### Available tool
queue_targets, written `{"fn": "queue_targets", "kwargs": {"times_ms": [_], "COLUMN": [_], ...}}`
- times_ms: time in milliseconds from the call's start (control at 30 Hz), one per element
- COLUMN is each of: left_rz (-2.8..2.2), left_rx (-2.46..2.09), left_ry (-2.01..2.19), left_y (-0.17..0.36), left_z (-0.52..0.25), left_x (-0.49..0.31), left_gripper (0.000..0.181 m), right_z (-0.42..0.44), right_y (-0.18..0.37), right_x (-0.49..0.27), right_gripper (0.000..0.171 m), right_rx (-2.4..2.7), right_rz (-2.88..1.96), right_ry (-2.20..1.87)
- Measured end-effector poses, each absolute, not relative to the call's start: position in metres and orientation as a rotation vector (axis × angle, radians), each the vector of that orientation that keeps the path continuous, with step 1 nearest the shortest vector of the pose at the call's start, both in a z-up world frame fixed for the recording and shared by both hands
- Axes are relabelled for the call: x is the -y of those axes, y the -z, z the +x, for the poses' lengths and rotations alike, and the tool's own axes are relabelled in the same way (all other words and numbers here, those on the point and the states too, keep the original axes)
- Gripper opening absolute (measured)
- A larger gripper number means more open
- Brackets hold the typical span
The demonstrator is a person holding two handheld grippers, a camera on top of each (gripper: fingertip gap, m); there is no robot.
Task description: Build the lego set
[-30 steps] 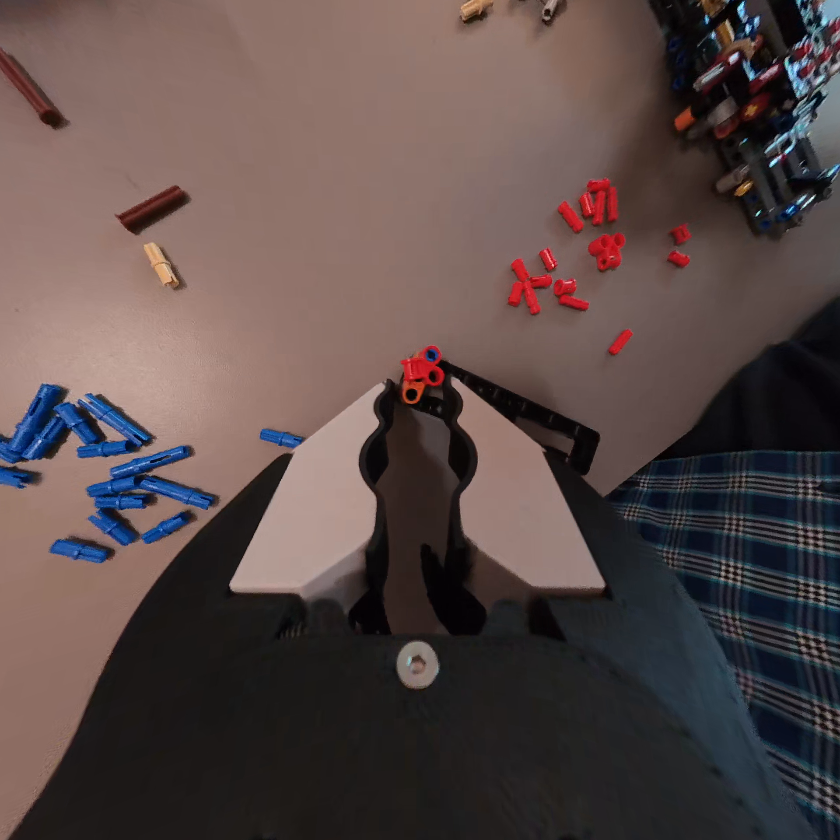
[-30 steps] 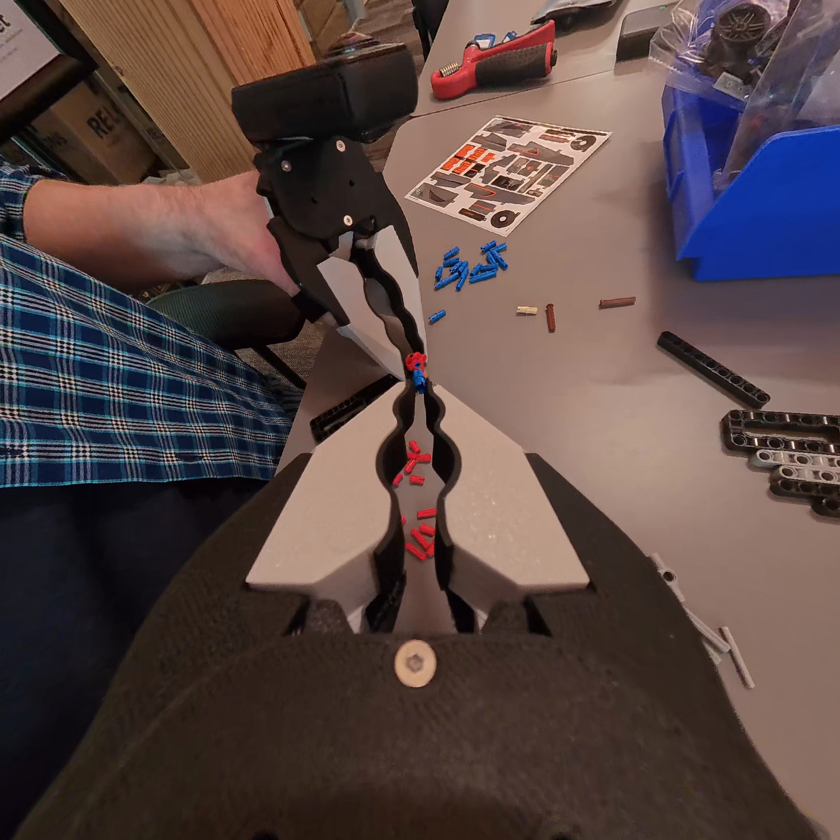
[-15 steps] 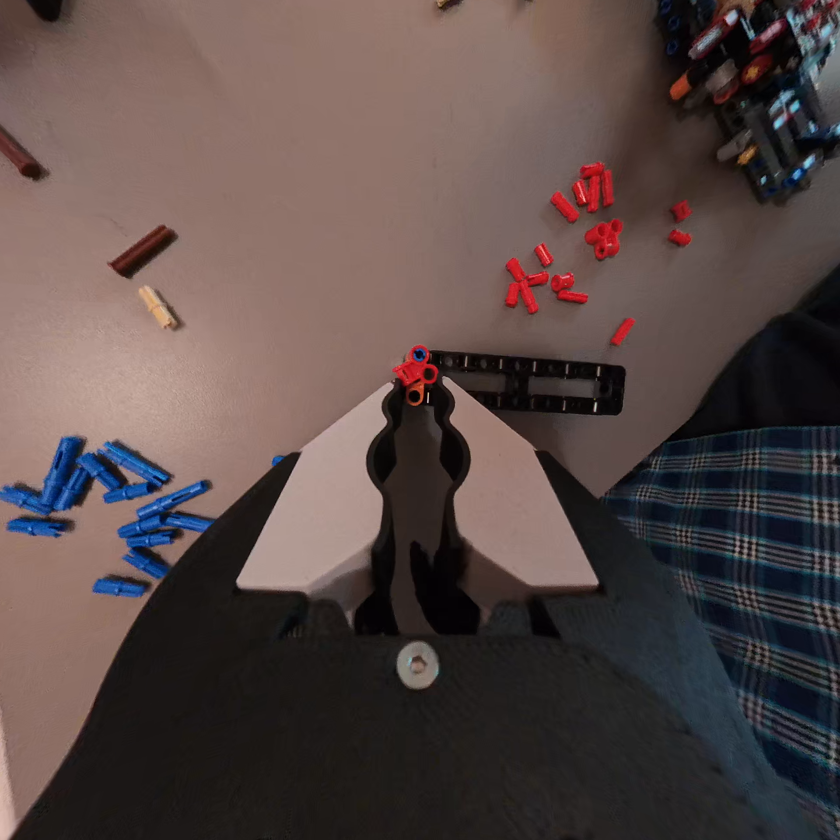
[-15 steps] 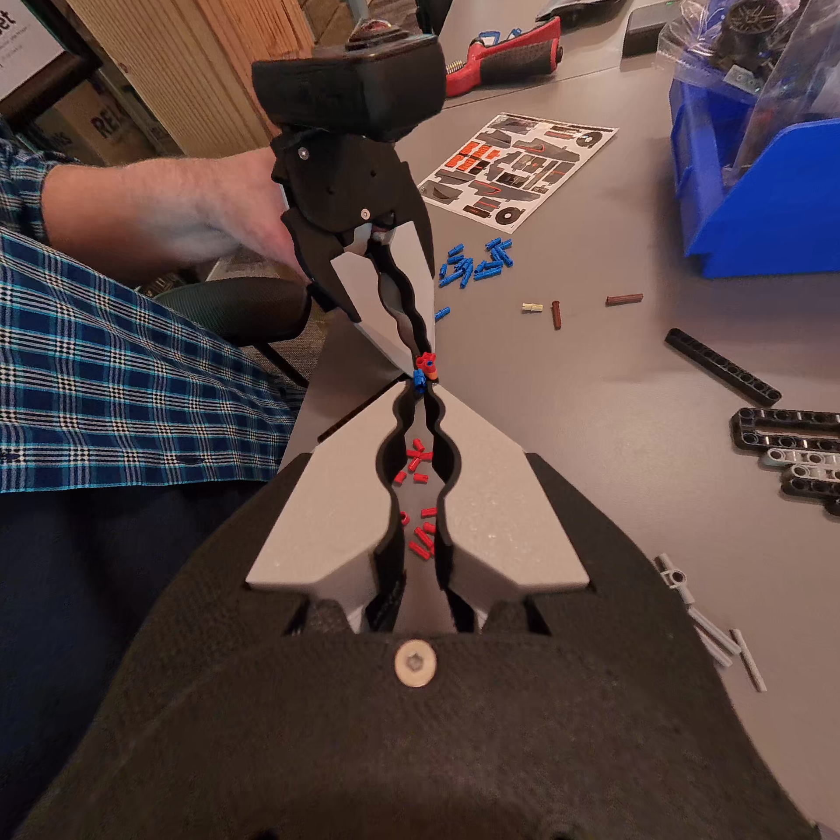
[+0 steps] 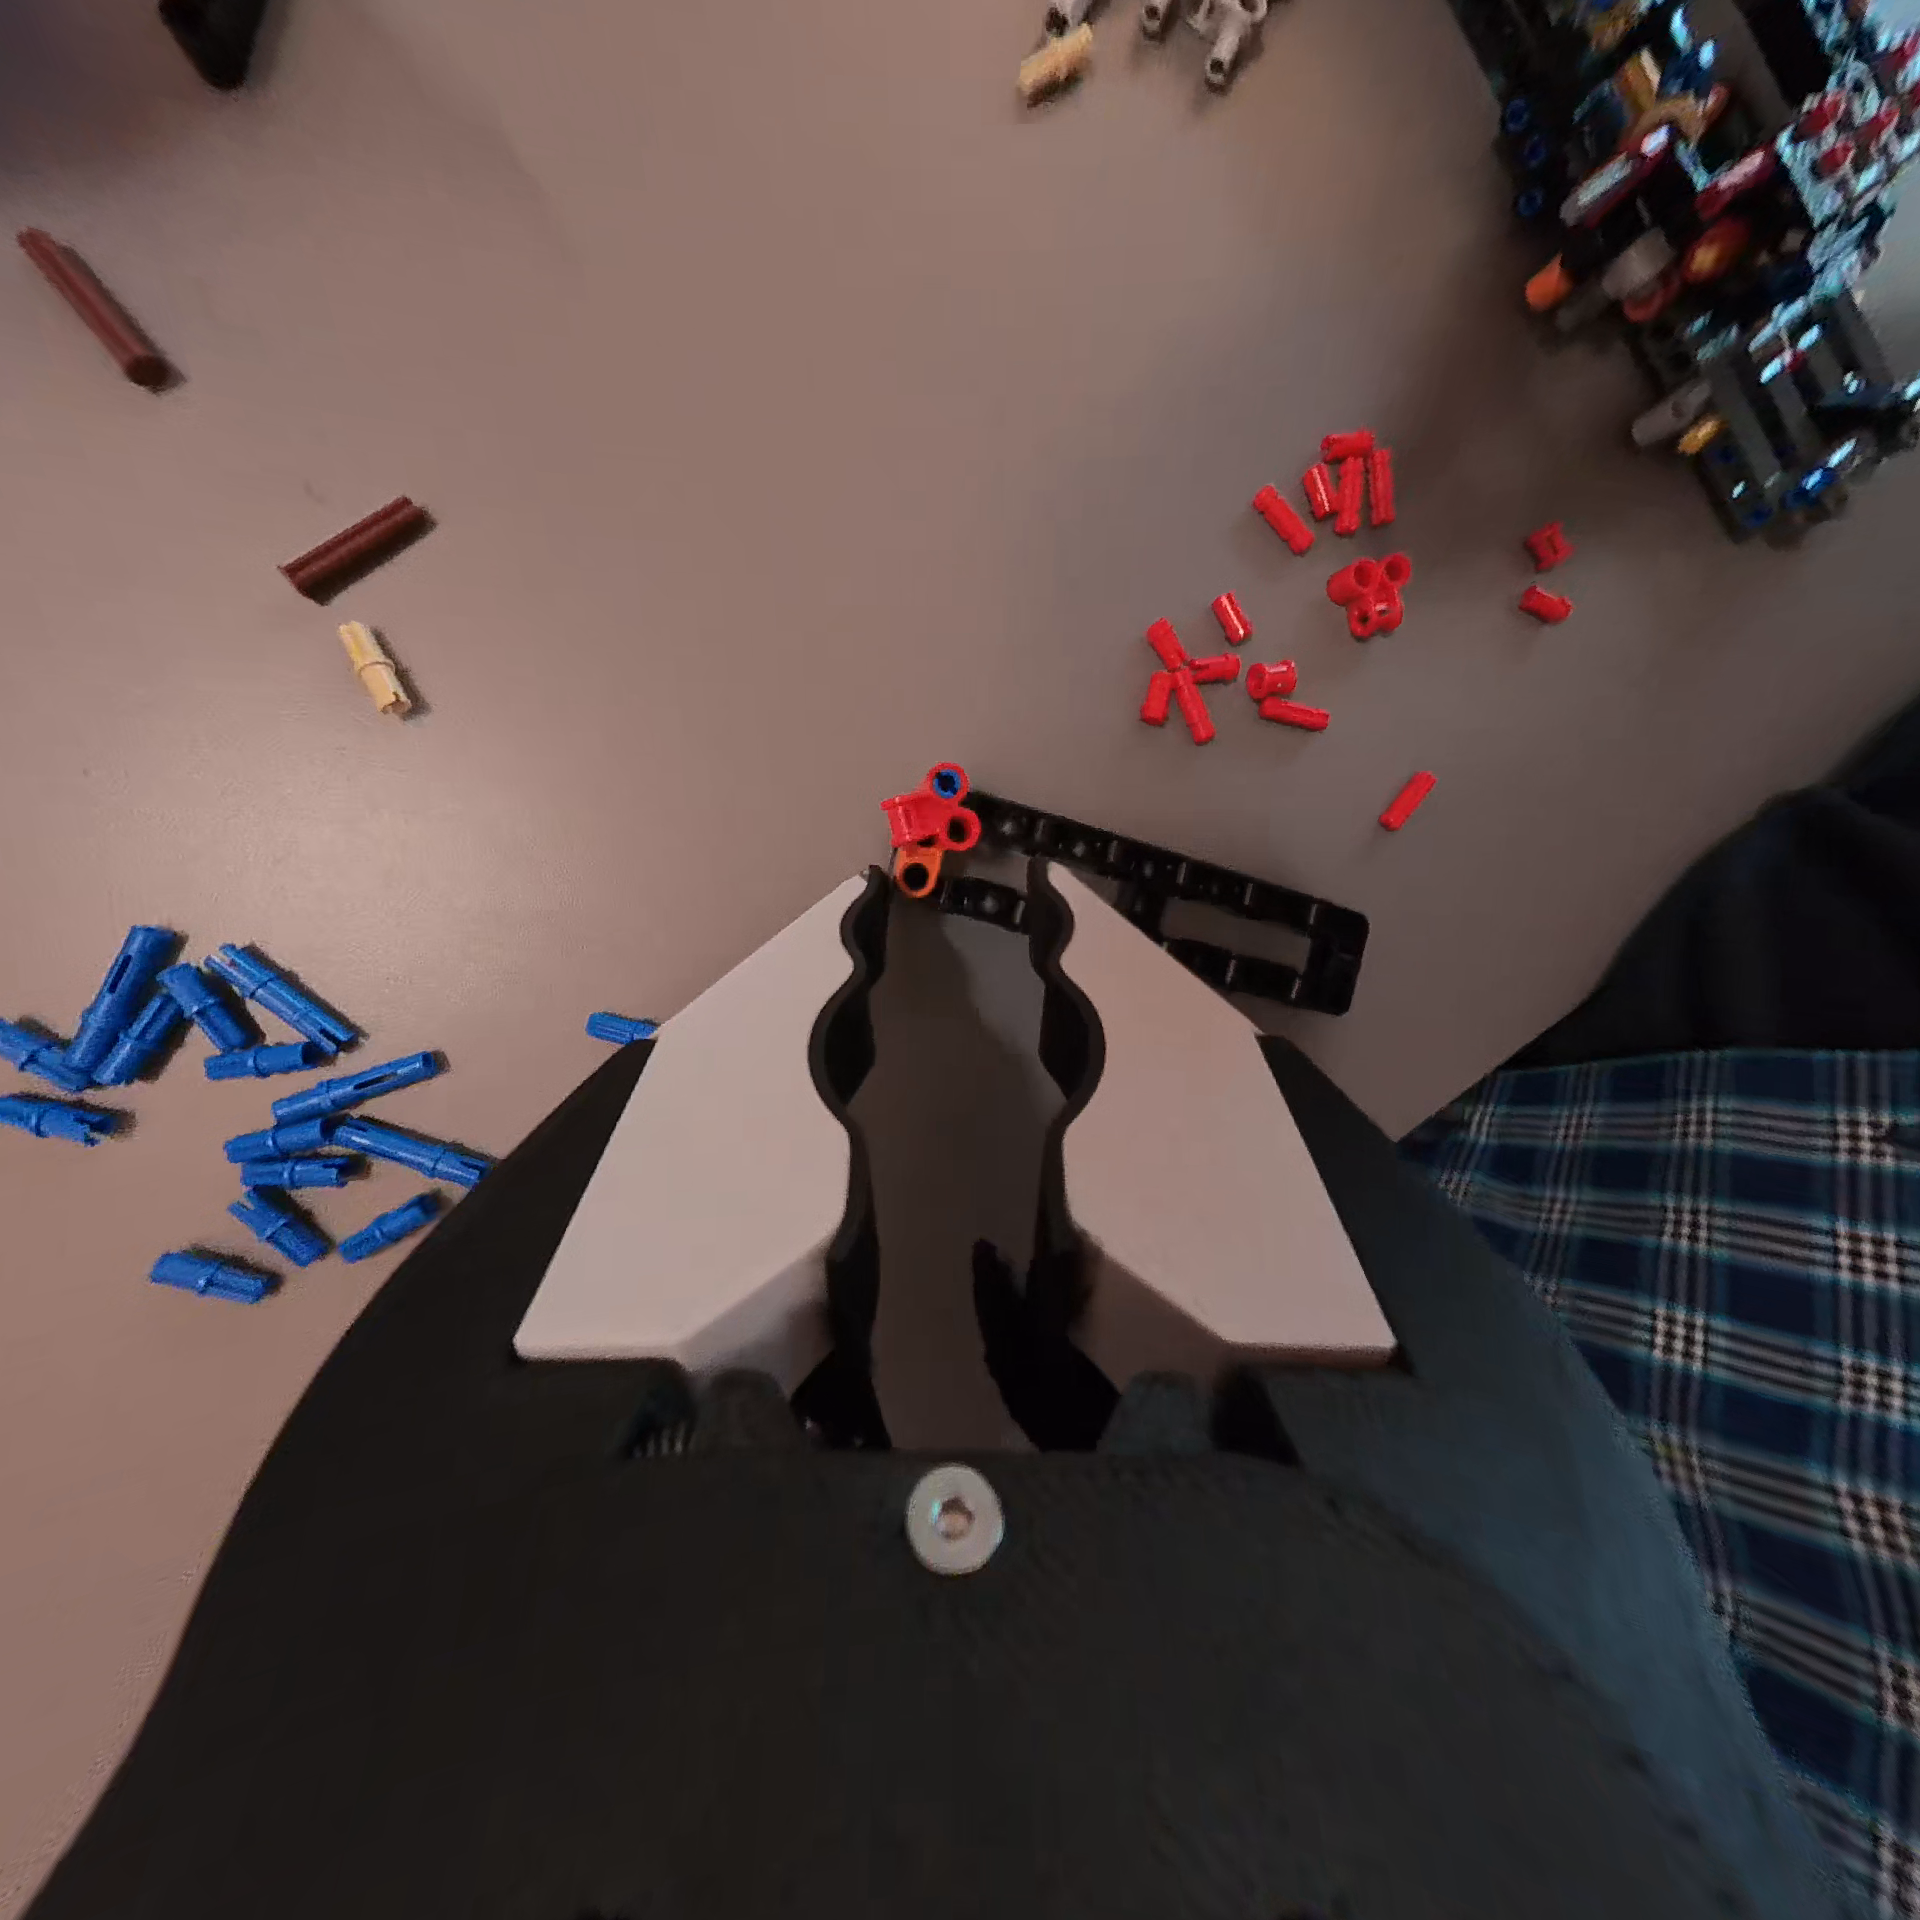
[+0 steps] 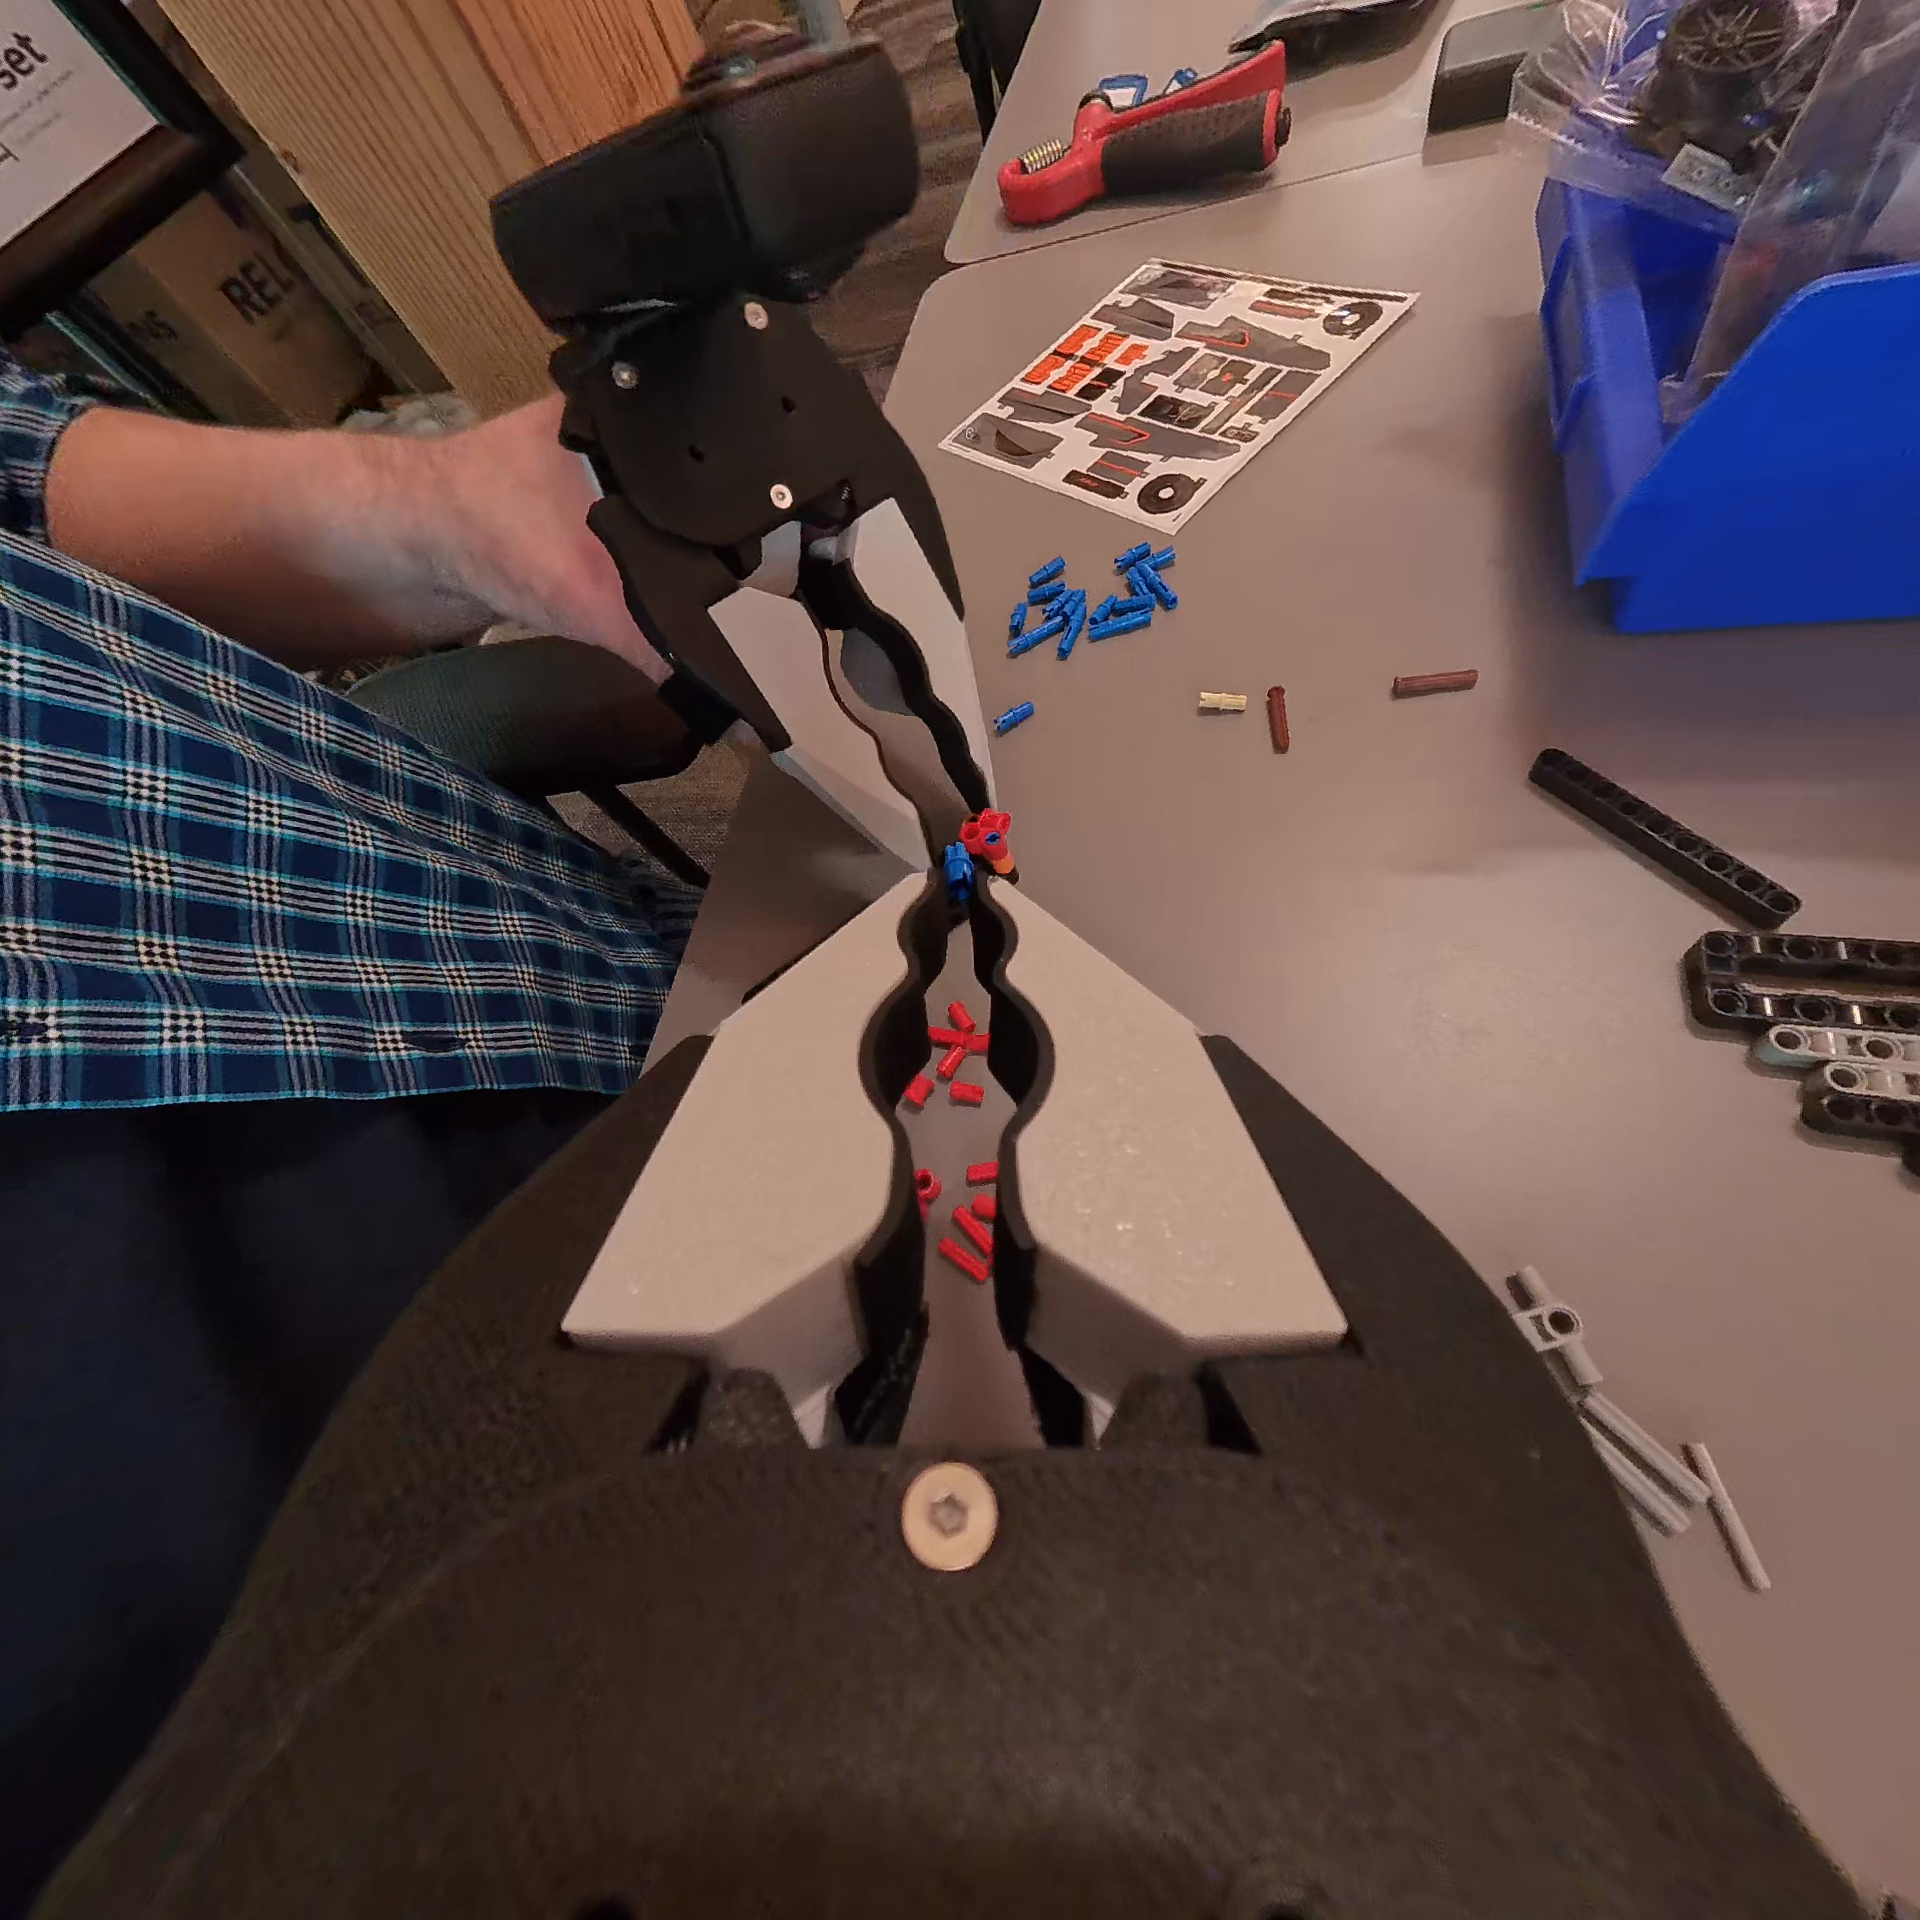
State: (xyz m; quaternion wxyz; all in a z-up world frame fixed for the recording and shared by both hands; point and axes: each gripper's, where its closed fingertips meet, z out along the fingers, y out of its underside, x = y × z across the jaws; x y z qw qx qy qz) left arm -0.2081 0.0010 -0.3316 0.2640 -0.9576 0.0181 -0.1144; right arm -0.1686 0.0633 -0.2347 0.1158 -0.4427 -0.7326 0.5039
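Observation:
My left gripper [image 5: 954,883] is shut on a small red-and-orange connector assembly [image 5: 928,826] with a blue pin end in one hole, held in the air above the table. In the right wrist view the left gripper [image 6: 951,826] reaches in from the upper left with that assembly [image 6: 987,831] at its tips. My right gripper [image 6: 961,896] is shut on a blue pin [image 6: 956,864], which sits just below and left of the assembly; whether they touch I cannot tell. The right gripper does not show in the left wrist view.
A black open frame [image 5: 1195,904] lies under the left gripper's tips. Red pins [image 5: 1288,623] and blue pins [image 5: 260,1101] are scattered on the grey table. A partly built model [image 5: 1714,260] stands far right. A sticker sheet [image 6: 1174,384], blue bin [image 6: 1745,447] and black beams [image 6: 1662,842] lie beyond. The gap from one gripper's tips to the other's is roughly 12 cm. My right tips are roughly 15 cm from the partly built model [image 5: 1714,260].
The left gripper has shifted and turned over the table, still holding the assembly. In the right wrist view it has tilted more upright. The blue pin stays in the right gripper's tips.

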Motion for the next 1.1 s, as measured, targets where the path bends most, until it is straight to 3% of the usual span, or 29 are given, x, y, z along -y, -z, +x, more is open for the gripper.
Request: {"fn": "queue_targets", "kwargs": {"times_ms": [33, 267, 800, 1100], "left_rz": [-2.561, -2.468, -2.46, -2.47], "left_rx": [-0.02, 0.054, 0.085, 0.063], "left_ry": [0.291, 0.176, 0.161, 0.129], "left_y": [0.33, 0.328, 0.33, 0.331], "left_z": [-0.209, -0.211, -0.208, -0.205], "left_x": [-0.003, -0.012, -0.01, -0.01], "left_gripper": [0.024, 0.014, 0.018, 0.008], "right_z": [-0.169, -0.167, -0.165, -0.166], "right_y": [0.234, 0.233, 0.235, 0.234], "right_x": [-0.063, -0.06, -0.059, -0.058], "right_gripper": [0.001, 0.001, 0.001, 0.0], "right_rx": [2.147, 2.143, 2.145, 2.144], "right_rz": [-1.295, -1.288, -1.29, -1.286], "right_ry": [-1.477, -1.481, -1.484, -1.487]}}
